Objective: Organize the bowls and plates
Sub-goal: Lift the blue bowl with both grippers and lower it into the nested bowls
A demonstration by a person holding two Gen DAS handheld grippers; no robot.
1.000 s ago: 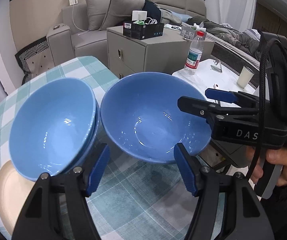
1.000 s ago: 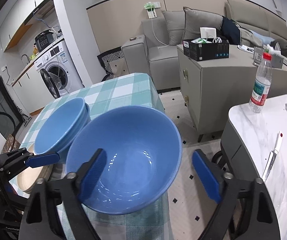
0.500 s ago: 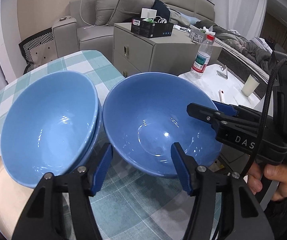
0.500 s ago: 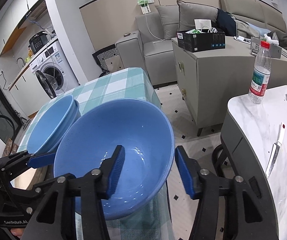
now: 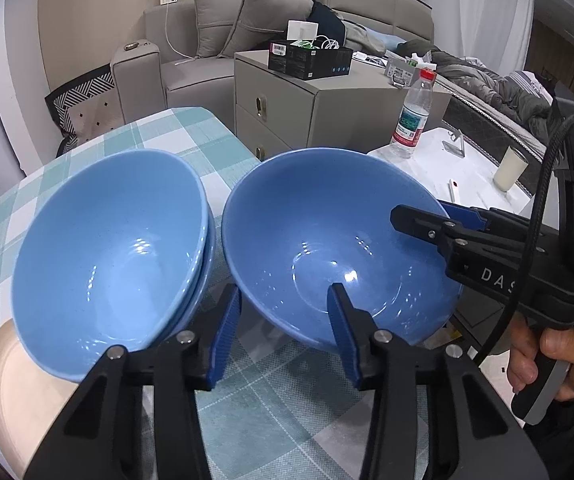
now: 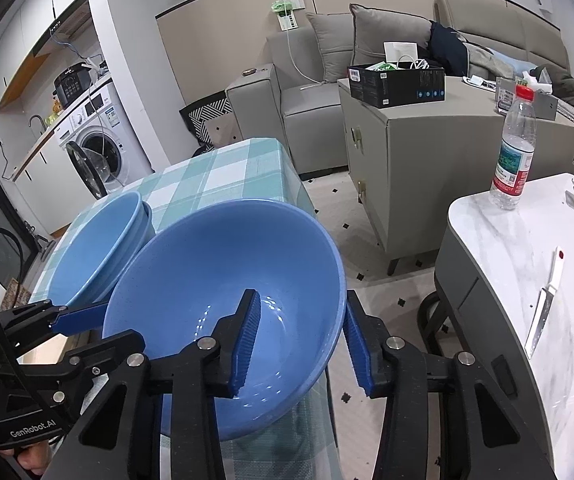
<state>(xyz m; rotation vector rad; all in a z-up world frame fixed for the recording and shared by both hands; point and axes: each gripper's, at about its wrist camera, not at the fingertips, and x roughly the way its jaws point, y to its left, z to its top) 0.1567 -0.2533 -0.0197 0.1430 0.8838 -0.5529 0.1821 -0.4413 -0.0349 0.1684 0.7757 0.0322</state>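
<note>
A single blue bowl [image 5: 339, 240] sits at the right edge of the checked table [image 5: 175, 136], beside a stack of blue bowls [image 5: 107, 248] that rests on a cream plate [image 5: 7, 372]. My left gripper [image 5: 283, 336] is open, its jaws straddling the single bowl's near rim. My right gripper [image 6: 303, 340] is open too, one jaw inside the same bowl [image 6: 227, 292] and one outside its right rim, with a gap still showing. The right gripper's body also shows in the left wrist view [image 5: 487, 248]. The stack also shows in the right wrist view [image 6: 99, 248].
A grey cabinet [image 6: 427, 160] with a black box [image 6: 399, 80] stands beyond the table. A marble side table [image 6: 527, 280] at the right carries a water bottle [image 6: 515, 148], a knife [image 6: 543, 312] and a cup [image 5: 509, 168]. A sofa [image 5: 207, 40] is behind.
Both grippers have narrowed around the single bowl's rim. My right gripper's jaws have closed in from wide to astride the right rim. My left gripper moved in closer.
</note>
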